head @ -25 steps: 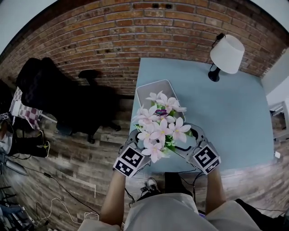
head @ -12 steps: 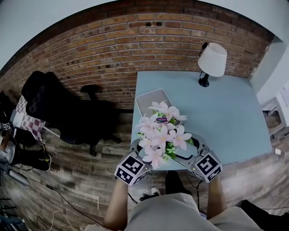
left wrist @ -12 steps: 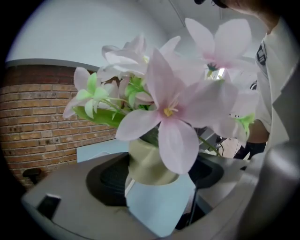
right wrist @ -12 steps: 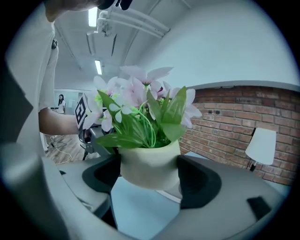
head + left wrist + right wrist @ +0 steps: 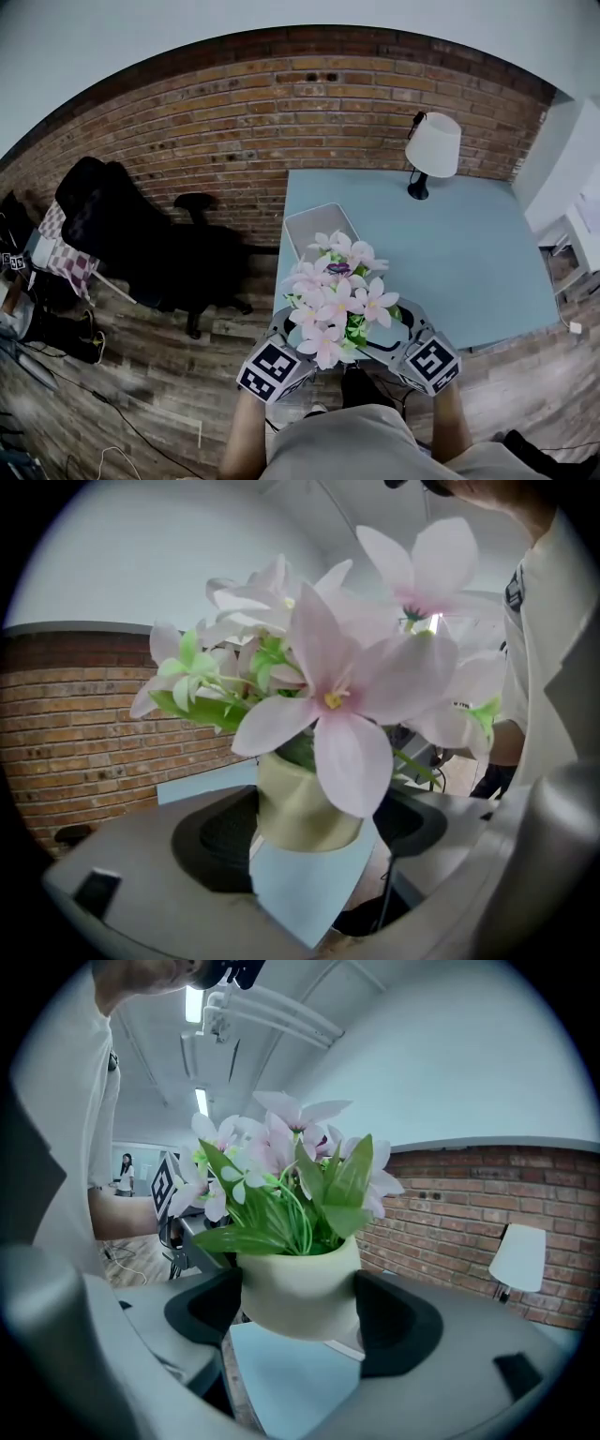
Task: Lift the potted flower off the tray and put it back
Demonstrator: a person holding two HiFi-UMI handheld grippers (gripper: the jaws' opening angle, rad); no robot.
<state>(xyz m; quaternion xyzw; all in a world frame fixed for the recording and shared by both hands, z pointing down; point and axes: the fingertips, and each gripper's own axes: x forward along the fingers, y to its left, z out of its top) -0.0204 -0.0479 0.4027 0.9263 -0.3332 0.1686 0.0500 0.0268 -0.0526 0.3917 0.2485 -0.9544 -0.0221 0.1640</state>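
Potted flower (image 5: 337, 300) held aloft, apparently, between left tongs (image 5: 314, 832) and right tongs (image 5: 300, 1314).

Potted flower (image 5: 336, 298) between my left gripper (image 5: 306, 823) and my right gripper (image 5: 298, 1309), clamped from both sides, above my table's (image 5: 469, 253) near edge, tray (image 5: 309, 225) just behind it, lamp (image 5: 431, 148) at the far edge, chair (image 5: 112, 225) left of the table.

Table (image 5: 478, 262): light blue top, far edge against the brick wall (image 5: 234, 122). On it, a pale tray (image 5: 309, 223) at the left edge, its near end hidden. Lamp (image 5: 431, 148), white shade, dark base, at the far right. The two stand well apart. Table stands on a wood-plank floor (image 5: 141, 375), with a dark chair (image 5: 122, 234) to its left.
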